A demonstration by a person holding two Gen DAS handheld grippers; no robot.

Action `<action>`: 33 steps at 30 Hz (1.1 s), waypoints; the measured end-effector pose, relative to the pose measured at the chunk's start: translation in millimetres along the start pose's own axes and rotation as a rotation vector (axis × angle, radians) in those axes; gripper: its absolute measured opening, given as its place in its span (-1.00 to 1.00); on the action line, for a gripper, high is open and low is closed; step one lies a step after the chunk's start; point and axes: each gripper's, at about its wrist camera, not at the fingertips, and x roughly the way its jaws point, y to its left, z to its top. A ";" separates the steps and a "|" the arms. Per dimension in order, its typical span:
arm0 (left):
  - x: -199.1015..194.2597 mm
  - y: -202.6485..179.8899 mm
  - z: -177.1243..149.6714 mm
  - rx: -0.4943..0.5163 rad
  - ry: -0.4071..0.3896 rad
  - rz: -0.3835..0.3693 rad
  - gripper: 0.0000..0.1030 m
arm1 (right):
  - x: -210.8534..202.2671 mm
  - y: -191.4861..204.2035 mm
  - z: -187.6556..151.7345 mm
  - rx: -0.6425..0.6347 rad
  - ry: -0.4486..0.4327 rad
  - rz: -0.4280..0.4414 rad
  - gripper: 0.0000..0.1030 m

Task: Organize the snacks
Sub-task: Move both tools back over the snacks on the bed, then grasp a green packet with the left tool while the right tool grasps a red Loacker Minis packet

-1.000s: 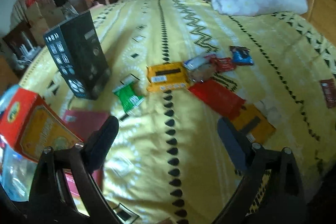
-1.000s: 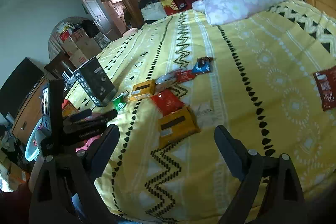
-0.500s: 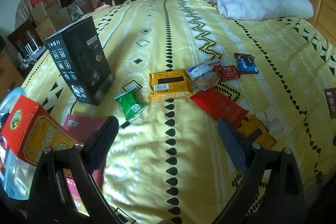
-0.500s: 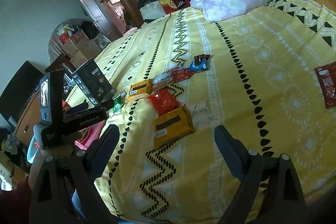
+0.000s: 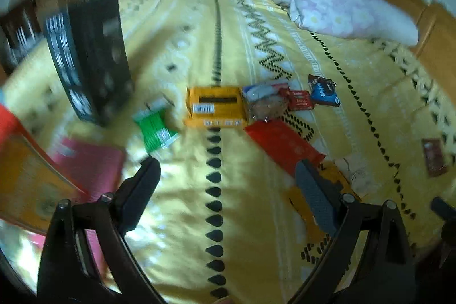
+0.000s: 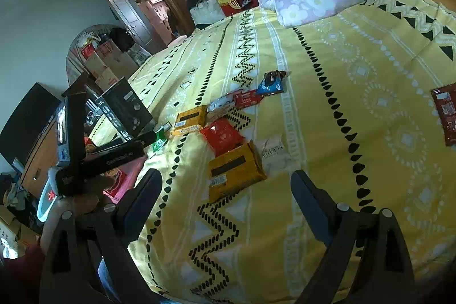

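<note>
1. Left hand-held gripper (image 5: 226, 171): jaws wide, nothing between them. It hangs over bare bedspread (image 5: 176, 207), aimed down toward the green packet (image 5: 155, 128). Likely the first pick.
2. Right hand-held gripper (image 6: 226, 184): jaws wide, empty, hovering over the bed's near edge. The near yellow pack (image 6: 235, 167) lies just beyond its fingertips, an easy reach.
3. Landmark is the far yellow pack (image 5: 215, 110), flat and label up, mid-bed.
4. Left of it: the green packet, then the black box (image 5: 88, 67), upright. Looks like a possible sorting spot, but I can't tell if it's open.
5. Right of it: a clear bag (image 5: 265, 101) touching it, then a small red pack (image 5: 299, 100) and a blue pack (image 5: 323, 91) in a loose row.
6. Nearer the camera than it: a red pouch (image 5: 280, 144), with the near yellow pack partly behind the left gripper's finger, and a white sachet (image 5: 353, 170) beside that.
7. Far right of it, well apart: a dark red packet (image 5: 433, 157), alone.
8. Everything lies flat and scattered, none stacked, so sorting is not yet started. Flat foil packs need a low edge pinch.
9. The left view is motion-blurred, so labels are unreadable.
</note>
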 end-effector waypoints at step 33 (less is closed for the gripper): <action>81.5 64.9 15.4 -0.136 0.075 0.028 -0.30 | 228.5 -26.0 89.4 -0.110 0.262 -0.018 0.43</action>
